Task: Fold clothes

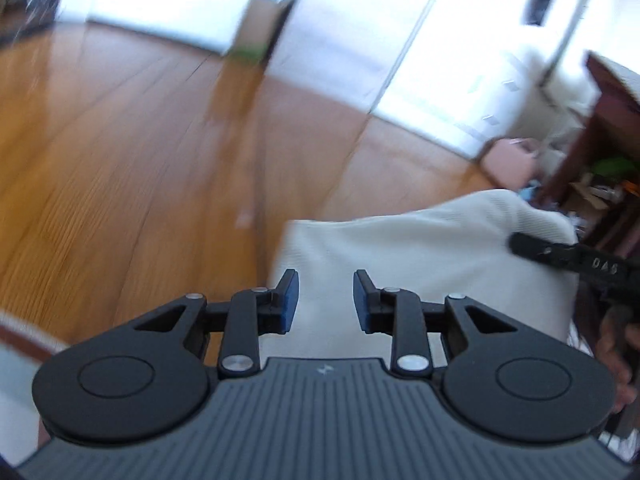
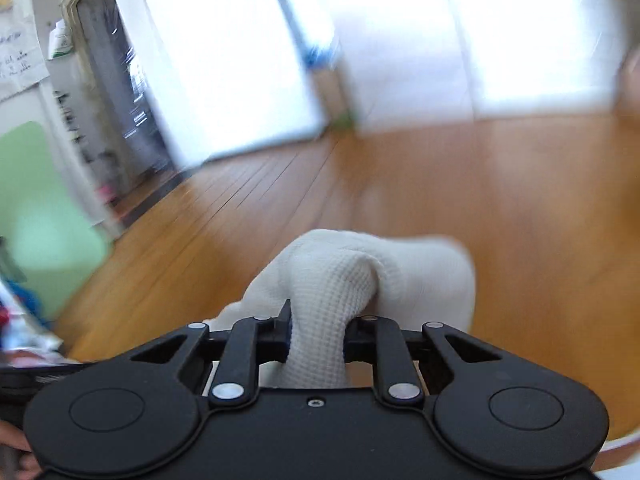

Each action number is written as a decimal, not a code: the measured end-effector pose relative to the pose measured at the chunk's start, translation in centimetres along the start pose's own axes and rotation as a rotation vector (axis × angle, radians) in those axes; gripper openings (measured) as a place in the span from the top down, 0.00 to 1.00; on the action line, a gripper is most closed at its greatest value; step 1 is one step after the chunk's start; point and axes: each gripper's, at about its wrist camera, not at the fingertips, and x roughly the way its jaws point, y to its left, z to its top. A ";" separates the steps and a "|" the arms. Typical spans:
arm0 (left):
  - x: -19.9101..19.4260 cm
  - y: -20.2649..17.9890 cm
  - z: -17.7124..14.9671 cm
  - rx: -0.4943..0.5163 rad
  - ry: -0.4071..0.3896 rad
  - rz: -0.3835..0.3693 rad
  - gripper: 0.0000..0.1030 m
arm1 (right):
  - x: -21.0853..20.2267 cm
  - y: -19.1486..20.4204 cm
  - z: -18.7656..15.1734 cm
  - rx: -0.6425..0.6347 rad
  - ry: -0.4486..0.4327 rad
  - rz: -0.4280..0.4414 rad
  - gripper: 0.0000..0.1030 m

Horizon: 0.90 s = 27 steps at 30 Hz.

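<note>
Right wrist view: right gripper [image 2: 316,332] jaws clenched on a bunch of the white garment [image 2: 340,280], lifted above the wooden floor [image 2: 520,200].
Left wrist view: left gripper [image 1: 325,302] jaws parted, empty; garment hangs just ahead, stretching rightward.
Nearer hand: right.

"DAS" on right gripper [image 1: 520,245]

White waffle-knit garment [image 2: 332,280] bunched, lifted above floor.
</note>
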 end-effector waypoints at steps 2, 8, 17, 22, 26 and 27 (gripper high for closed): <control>1.2 -0.8 -0.5 -0.034 0.058 -0.064 0.69 | -1.7 -1.8 0.2 -0.061 0.003 -0.124 0.78; 6.3 -2.1 -3.9 -0.027 0.398 0.132 0.69 | 0.0 -14.6 -5.1 0.187 0.256 -0.341 0.69; 4.5 -0.2 -4.2 -0.248 0.392 0.086 0.39 | -1.6 -21.2 -6.1 0.441 0.193 -0.174 0.36; 5.6 0.4 -5.9 -0.303 0.423 0.140 0.25 | 1.9 -23.1 -7.3 0.588 0.288 -0.106 0.24; 7.4 0.0 -5.9 -0.304 0.358 0.112 0.18 | 4.6 -23.1 -6.9 0.550 0.264 -0.062 0.56; 7.6 -0.3 -6.0 -0.282 0.355 0.097 0.42 | 4.7 -23.0 -6.5 0.522 0.244 -0.055 0.73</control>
